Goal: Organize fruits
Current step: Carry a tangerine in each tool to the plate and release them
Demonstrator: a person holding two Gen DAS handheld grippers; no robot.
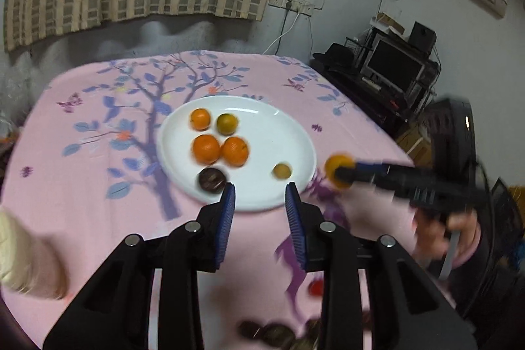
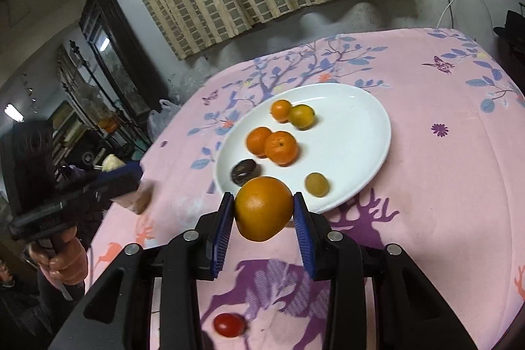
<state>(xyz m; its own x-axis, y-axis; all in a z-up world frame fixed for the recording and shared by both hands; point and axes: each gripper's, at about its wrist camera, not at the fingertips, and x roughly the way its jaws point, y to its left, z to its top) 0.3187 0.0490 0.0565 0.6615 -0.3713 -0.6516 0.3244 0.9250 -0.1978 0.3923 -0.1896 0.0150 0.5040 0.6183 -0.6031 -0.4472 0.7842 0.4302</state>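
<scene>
A white plate (image 1: 279, 133) (image 2: 354, 127) sits on the pink tablecloth and holds several small oranges (image 1: 206, 148) (image 2: 281, 148), a greenish citrus (image 1: 227, 123) (image 2: 302, 116), a dark round fruit (image 1: 212, 179) (image 2: 244, 171) and a small yellow fruit (image 1: 282, 171) (image 2: 317, 184). My right gripper (image 2: 264, 205) (image 1: 344, 174) is shut on an orange (image 2: 263, 208) (image 1: 338, 164), held above the plate's near right edge. My left gripper (image 1: 260, 197) is open and empty just above the plate's near rim; it shows blurred in the right wrist view (image 2: 131, 182).
A red tomato (image 2: 229, 324) (image 1: 316, 288) lies on the cloth near me. Several dark fruits (image 1: 272, 333) lie at the table's front edge. A curtain hangs behind the table. A desk with a monitor (image 1: 393, 64) stands to the right, a cabinet (image 2: 108, 54) to the left.
</scene>
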